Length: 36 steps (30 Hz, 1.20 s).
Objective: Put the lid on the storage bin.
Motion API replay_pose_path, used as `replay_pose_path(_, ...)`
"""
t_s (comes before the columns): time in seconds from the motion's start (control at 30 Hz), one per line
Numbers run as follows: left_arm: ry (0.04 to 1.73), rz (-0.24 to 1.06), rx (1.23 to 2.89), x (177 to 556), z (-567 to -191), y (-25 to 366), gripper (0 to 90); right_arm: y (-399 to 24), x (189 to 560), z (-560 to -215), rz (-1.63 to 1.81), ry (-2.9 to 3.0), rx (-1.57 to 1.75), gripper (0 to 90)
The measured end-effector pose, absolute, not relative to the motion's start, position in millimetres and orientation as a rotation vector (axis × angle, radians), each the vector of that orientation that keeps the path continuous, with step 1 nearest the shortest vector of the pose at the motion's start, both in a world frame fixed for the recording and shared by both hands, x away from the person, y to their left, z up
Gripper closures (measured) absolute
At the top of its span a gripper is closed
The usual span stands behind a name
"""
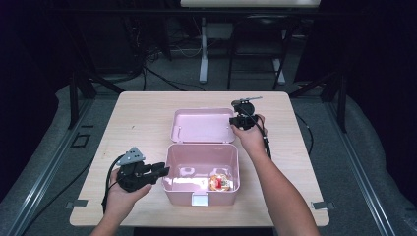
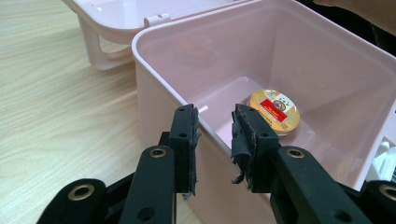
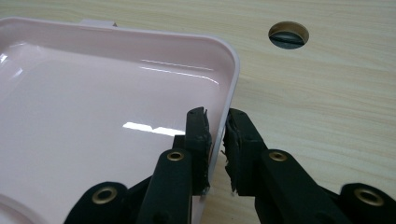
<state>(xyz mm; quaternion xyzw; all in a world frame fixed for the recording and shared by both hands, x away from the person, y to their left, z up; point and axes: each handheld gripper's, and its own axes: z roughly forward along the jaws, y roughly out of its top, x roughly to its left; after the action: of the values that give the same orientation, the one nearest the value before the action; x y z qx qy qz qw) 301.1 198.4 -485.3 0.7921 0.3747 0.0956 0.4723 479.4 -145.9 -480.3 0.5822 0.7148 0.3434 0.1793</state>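
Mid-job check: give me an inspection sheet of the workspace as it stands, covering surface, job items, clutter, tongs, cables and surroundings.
Surface: light wood table, with a round hole beyond the lid's corner.
Job's things: pink box, open, lid laid back flat behind it; a round gold and red tin lies on the box floor.
Clutter: nothing seen.
Tongs: left tongs open, straddling the box's wall, pads apart from it. Right tongs set over the lid's rim at its corner; whether the pads press on it cannot be told.
Cables: one black cable trails from the left tongs, another runs along the right forearm.
Surroundings: dark room, frame legs and floor cables behind the table.
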Motion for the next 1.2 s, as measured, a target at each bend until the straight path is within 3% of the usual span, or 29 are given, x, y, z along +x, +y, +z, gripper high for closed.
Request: replay_pose_path(1.2,0.921,0.235,1.936,301.2,-485.5,198.2,69.4,-151.2,452.5,-442.7,1.13,1.897,1.513,84.4)
